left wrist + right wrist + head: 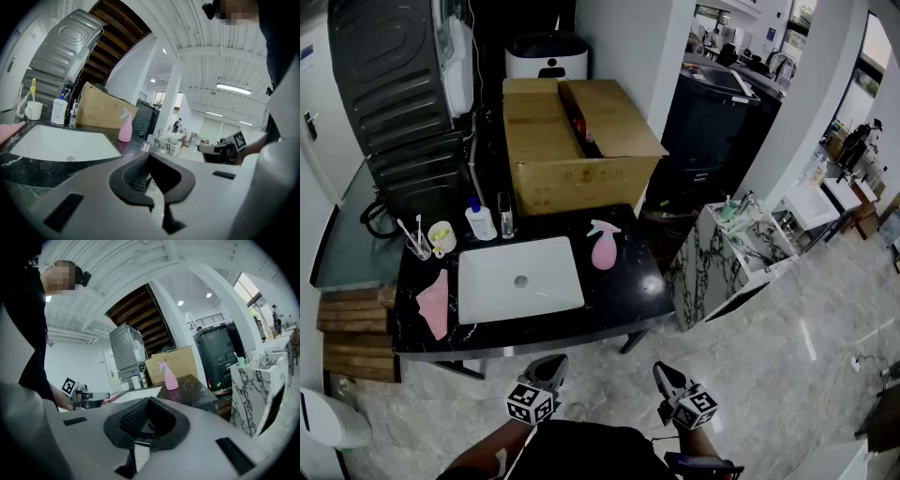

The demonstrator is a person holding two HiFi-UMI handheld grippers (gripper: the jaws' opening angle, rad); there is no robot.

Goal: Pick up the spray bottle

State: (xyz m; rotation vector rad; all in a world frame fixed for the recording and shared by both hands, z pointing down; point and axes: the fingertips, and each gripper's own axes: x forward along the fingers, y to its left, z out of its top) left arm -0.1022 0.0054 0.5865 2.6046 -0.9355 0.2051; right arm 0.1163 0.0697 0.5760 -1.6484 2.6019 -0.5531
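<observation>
A big grey machine (394, 75) stands at the far left, behind a black counter (628, 291). A brown cardboard box (572, 178) sits at the back of the counter with its flaps open. To the right of the counter, down on the shiny floor, is a white and black marble cabinet (731, 253). A white sink (487, 281) is set into the middle of the counter.

The left gripper (551, 367) and the right gripper (666, 375) are held low in front of the counter, near the person's body and well away from everything on it. Each one has its jaws pressed together with nothing between them.

A pink cloth (434, 302) lies on the counter, just left of the sink. The pink spray bottle (603, 247) stands upright on the counter, just beside the sink's back right corner and in front of the box. Nothing touches it. A white bottle (480, 221) with a blue top stands behind the sink. Next to it is a thin thing (505, 216) that may be a small clear bottle, but it is too small to be sure. A white cup (442, 236) sits at the back left, beside some toothbrushes.
</observation>
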